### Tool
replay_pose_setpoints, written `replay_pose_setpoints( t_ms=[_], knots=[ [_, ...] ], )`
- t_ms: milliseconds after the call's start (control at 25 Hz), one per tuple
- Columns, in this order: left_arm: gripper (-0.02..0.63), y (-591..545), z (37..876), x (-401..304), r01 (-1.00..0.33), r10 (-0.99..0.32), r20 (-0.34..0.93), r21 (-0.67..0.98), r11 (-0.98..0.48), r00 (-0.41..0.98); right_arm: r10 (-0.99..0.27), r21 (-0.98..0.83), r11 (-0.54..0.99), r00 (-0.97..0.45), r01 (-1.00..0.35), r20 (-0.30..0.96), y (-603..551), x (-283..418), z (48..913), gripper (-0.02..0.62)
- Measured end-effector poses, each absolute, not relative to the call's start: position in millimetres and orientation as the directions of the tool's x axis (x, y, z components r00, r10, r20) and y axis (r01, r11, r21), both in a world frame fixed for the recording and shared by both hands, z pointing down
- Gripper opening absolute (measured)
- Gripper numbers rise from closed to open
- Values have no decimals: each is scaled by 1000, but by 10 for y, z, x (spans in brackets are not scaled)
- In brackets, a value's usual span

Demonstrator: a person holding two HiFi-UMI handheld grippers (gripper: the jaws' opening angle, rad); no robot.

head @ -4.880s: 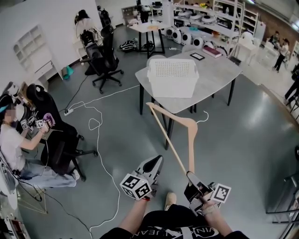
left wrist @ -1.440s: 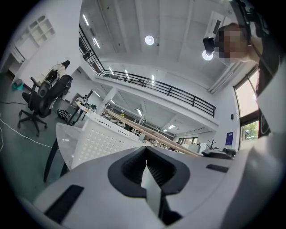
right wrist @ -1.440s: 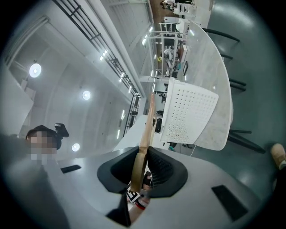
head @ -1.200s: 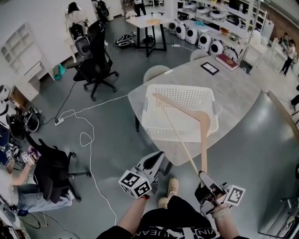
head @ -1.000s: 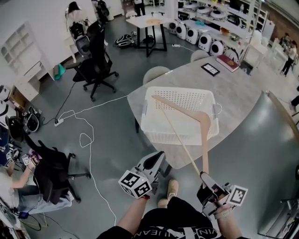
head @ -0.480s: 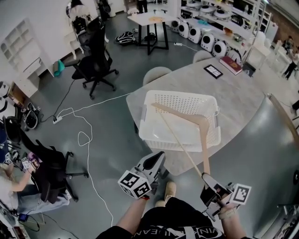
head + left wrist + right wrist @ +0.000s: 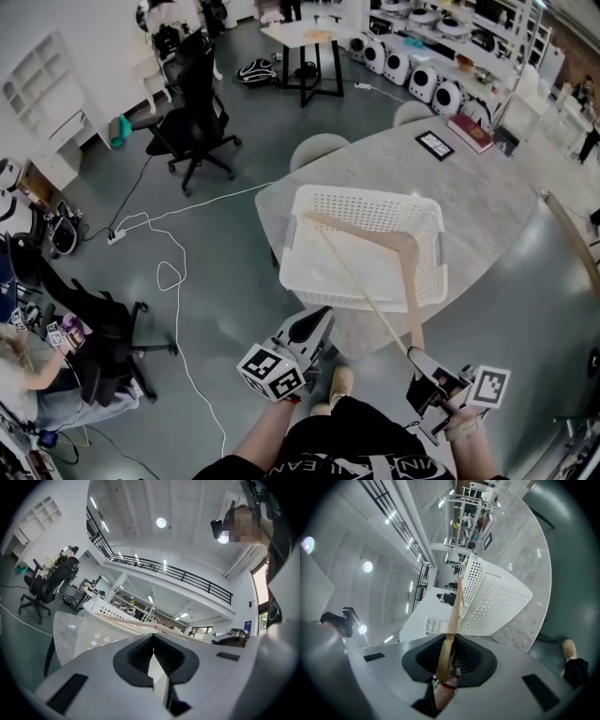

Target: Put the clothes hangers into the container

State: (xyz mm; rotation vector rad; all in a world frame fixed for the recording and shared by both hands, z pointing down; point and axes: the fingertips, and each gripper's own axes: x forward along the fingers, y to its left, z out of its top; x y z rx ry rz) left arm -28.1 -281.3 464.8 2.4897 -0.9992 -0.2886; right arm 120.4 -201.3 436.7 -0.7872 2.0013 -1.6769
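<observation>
Hanger [image 7: 366, 234] clamped in right hand-held gripper [image 7: 415, 358] (hook lost against basket [image 7: 292, 253]); left hand-held gripper [image 7: 314, 323] closed, empty.

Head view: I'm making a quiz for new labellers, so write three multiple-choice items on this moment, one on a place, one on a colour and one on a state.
1. Where does the white basket stand?
A. on a sofa
B. on the grey table
C. on a windowsill

2. What colour is the hanger?
A. light wood
B. black
C. red

3. How do the right gripper's jaws stand?
A. wide apart and empty
B. out of every view
C. shut on the hanger

Answers:
1 B, the basket sits on the tabletop near its edge.
2 A, both arms of the hanger are pale wood.
3 C, the right gripper view shows the jaws clamped on the hanger's end.
</observation>
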Motion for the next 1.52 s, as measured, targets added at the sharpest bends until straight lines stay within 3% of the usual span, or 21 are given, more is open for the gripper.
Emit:
replay_pose_setpoints(
  t_ms=[1000,1520],
  knots=[
    [9,-2998,4567,-327,-619,-722,-27,491,-612,692,-601,-978,0,-781,-209,167,-2382,1315,4325,69],
    [9,-3038,4542,-274,-627,-714,-18,463,-627,700,-608,-981,-117,-771,-152,192,-2479,1318,4380,69]
  ],
)
